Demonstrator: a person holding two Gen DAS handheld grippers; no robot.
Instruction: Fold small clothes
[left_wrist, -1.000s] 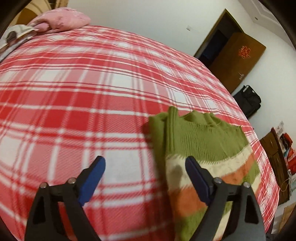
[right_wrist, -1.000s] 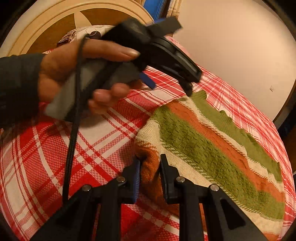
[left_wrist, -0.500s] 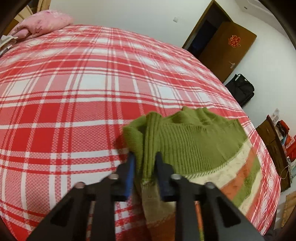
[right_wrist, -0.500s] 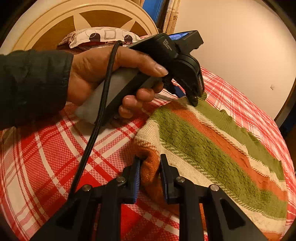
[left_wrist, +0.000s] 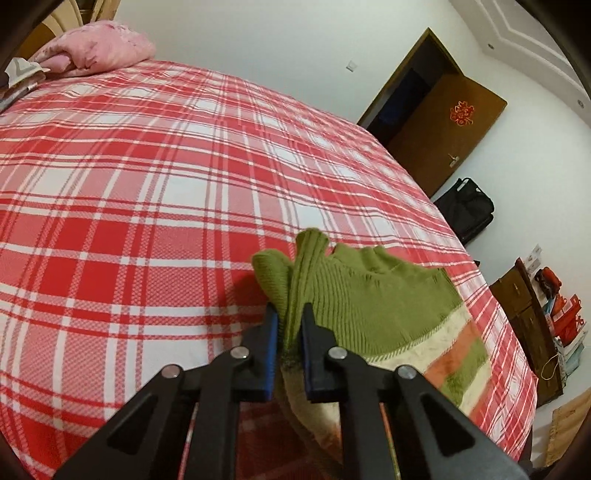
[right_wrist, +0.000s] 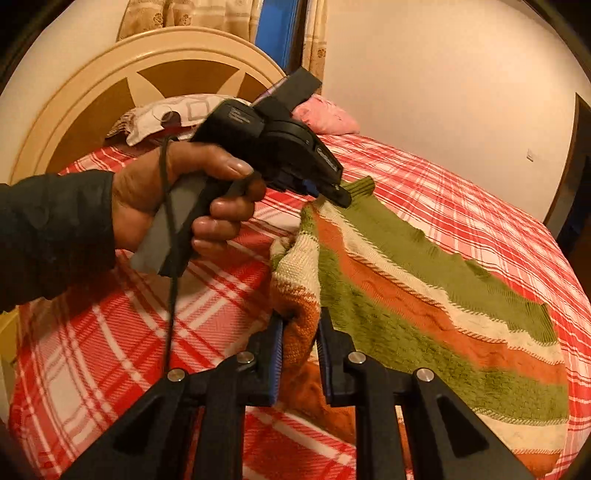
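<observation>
A knitted sweater (left_wrist: 369, 306) in green, cream and orange stripes lies on the red plaid bed (left_wrist: 147, 166). My left gripper (left_wrist: 290, 314) is shut on a bunched fold of its green ribbed edge, lifted a little off the bed. In the right wrist view the sweater (right_wrist: 406, 295) stretches away to the right. My right gripper (right_wrist: 298, 321) pinches its orange and cream near corner, its jaws closing tighter. A hand (right_wrist: 166, 199) holds the left gripper (right_wrist: 332, 192) at the sweater's far green corner.
A pink pillow (left_wrist: 99, 51) lies at the head of the bed, below the round headboard (right_wrist: 92, 96). Past the bed's far side are a brown door (left_wrist: 443, 129), a black bag (left_wrist: 465, 210) and a low cabinet (left_wrist: 535, 314). Bare plaid spreads left of the sweater.
The left gripper went from wide open to shut on the green edge and lifted it. The right gripper, still gripping its corner, rose and pulled the sweater's near edge up.
</observation>
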